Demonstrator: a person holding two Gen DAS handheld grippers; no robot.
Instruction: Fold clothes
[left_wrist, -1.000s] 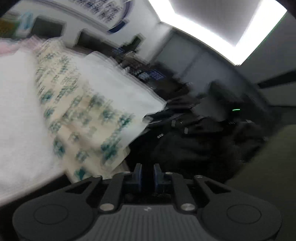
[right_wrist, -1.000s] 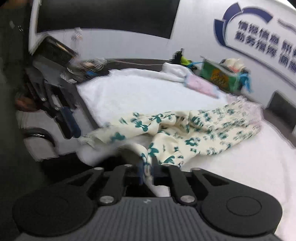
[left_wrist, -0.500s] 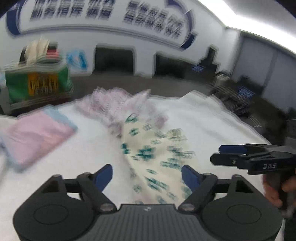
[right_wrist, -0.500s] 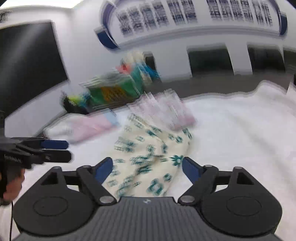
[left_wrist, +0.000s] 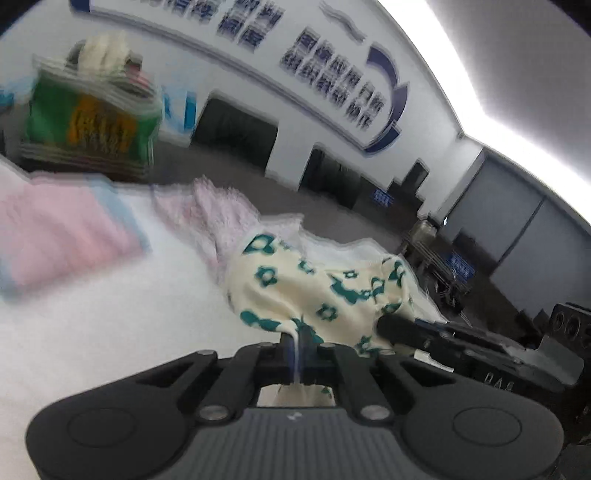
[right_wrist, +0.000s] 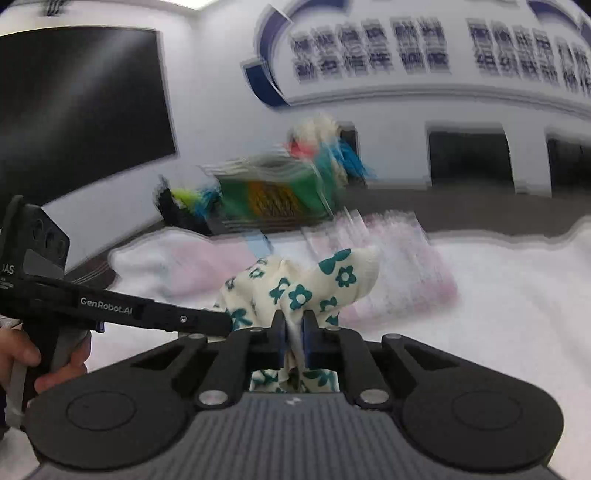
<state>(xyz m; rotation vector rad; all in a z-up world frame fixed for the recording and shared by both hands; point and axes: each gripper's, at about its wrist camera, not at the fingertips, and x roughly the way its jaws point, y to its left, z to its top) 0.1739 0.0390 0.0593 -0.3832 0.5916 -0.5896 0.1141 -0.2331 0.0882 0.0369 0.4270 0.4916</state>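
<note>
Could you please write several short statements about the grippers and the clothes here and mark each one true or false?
1. The left gripper is shut on the cream garment with teal flowers. True.
2. The right gripper is open and holds nothing. False: it is shut on the same floral garment.
3. A folded pink cloth lies on the white padded surface, left of the floral garment in the left wrist view. True.
4. The floral garment lies flat and neatly folded. False: it is bunched up between the two grippers.
5. The green box sits on top of the floral garment. False: it stands behind it, near the wall.
</note>
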